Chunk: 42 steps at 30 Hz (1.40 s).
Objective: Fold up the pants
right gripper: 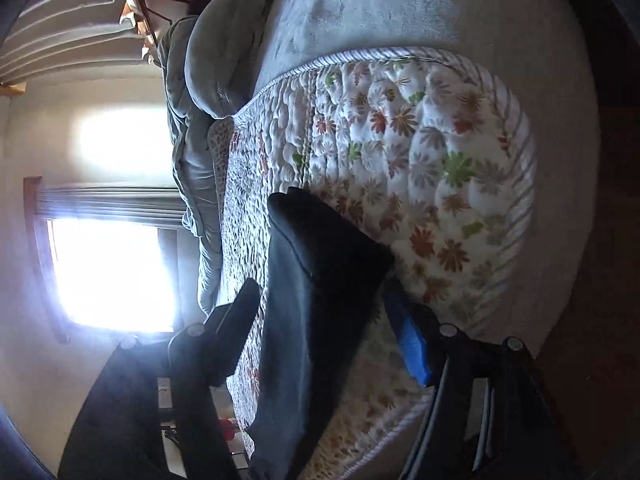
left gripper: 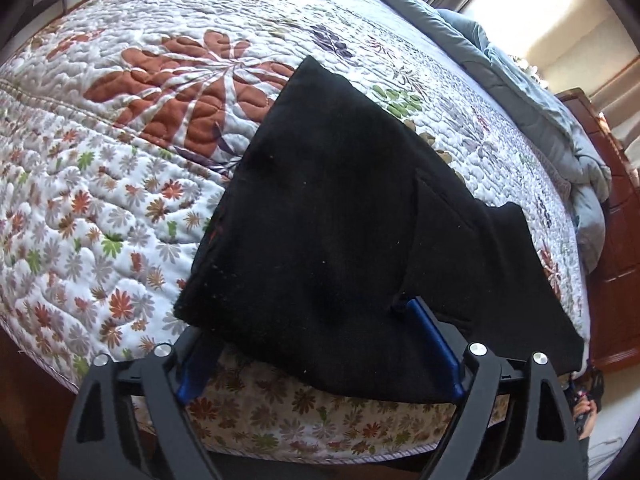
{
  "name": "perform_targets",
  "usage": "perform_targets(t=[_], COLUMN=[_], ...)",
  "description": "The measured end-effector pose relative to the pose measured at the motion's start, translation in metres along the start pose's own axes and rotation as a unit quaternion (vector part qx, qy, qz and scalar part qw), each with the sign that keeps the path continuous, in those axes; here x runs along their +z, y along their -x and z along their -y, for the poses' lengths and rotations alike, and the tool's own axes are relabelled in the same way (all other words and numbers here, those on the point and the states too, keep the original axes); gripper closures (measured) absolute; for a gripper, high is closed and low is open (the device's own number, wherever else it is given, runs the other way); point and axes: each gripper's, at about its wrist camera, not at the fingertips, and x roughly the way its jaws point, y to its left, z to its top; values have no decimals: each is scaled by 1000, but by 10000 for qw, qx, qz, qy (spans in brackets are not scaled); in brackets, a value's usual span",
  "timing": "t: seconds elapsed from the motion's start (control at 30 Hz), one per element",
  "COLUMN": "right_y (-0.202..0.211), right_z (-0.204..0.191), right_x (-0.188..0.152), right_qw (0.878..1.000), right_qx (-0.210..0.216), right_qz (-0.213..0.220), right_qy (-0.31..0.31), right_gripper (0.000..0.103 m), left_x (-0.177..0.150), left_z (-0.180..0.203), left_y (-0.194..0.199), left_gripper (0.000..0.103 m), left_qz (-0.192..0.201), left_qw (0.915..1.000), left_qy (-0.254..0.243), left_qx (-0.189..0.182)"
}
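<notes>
The left hand-held gripper [left gripper: 320, 344] is seen nearest, jaws spread wide, nothing clamped; the right hand-held gripper [right gripper: 320, 312] likewise. Beyond, folded black fabric pants [left gripper: 340, 216] lie near the floral quilted bed [left gripper: 120, 168] edge. Layers should be smoothed flat.

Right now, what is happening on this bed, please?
A person is folding black pants on a bed covered with a floral quilt, using two hand-held grippers. The pants lie folded near the bed's edge. The left hand-held gripper stands open, its blue-padded fingers on either side of the pants' near edge. The right hand-held gripper is also open, with the cloth between its fingers and neither pad pressing on it.
</notes>
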Motion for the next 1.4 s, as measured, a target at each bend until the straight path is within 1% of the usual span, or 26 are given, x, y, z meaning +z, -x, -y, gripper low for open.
perform_targets(t=[0.1,0.2,0.23,0.27,0.33,0.4,0.47,0.5,0.53,0.67,0.9,0.97,1.07,1.1,1.23,1.4], right_y=[-14,-20,-18,-14,-20,-21,-23,-26,-30,-29,-12,-6,0,2,7,13], right_z=[-4,-14,-13,-10,-3,-5,-8,-10,-13,-27,-81,-101,-124,-136,-163,-196], right_x=[4,4,2,-2,-5,-7,-6,-6,-5,-8,-29,-38,-46,-51,-65,-88], right_qw=[9999,9986,9982,9982,9987,9983,9981,9981,9980,9968,9898,9851,9813,9777,9719,9595], right_qx=[106,451,487,455,273,275,204,126,65,-62,-314,-407,-434,-505,-511,-619], right_qz=[-46,-126,-118,-130,-196,-174,-212,-244,-249,-191,11,96,145,182,222,282], right_qy=[67,254,332,355,386,485,535,557,575,775,1393,1666,1871,2029,2285,2733], right_gripper=[37,37,37,37,47,48,63,79,91,92,93,93,93,93,93,93], left_x=[1,0,0,0,1,-1,0,-1,-1,-1,-2,-3,-3,-3,-5,-5], left_z=[4,7,6,5,4,2,3,2,2,5,12,13,15,15,13,12], left_y=[-3,-4,-4,-4,-5,-4,-5,-5,-6,-8,-13,-14,-16,-16,-15,-13], left_gripper=[12,12,12,12,12,12,12,11,11,10,8,8,7,7,7,7], left_qz=[-17,-1,12,21,18,2,-14,-22,-31,-33,-66,-69,-71,-67,-35,10], left_qw=[9999,9999,9999,9999,10000,9999,9999,9999,9999,9999,9996,9996,9996,9996,9999,9999], left_qy=[-94,-107,-94,-67,-31,-55,-86,-80,-68,-60,-139,-143,-155,-152,-112,-72], left_qx=[93,112,95,73,69,102,144,139,126,148,228,218,205,207,123,93])
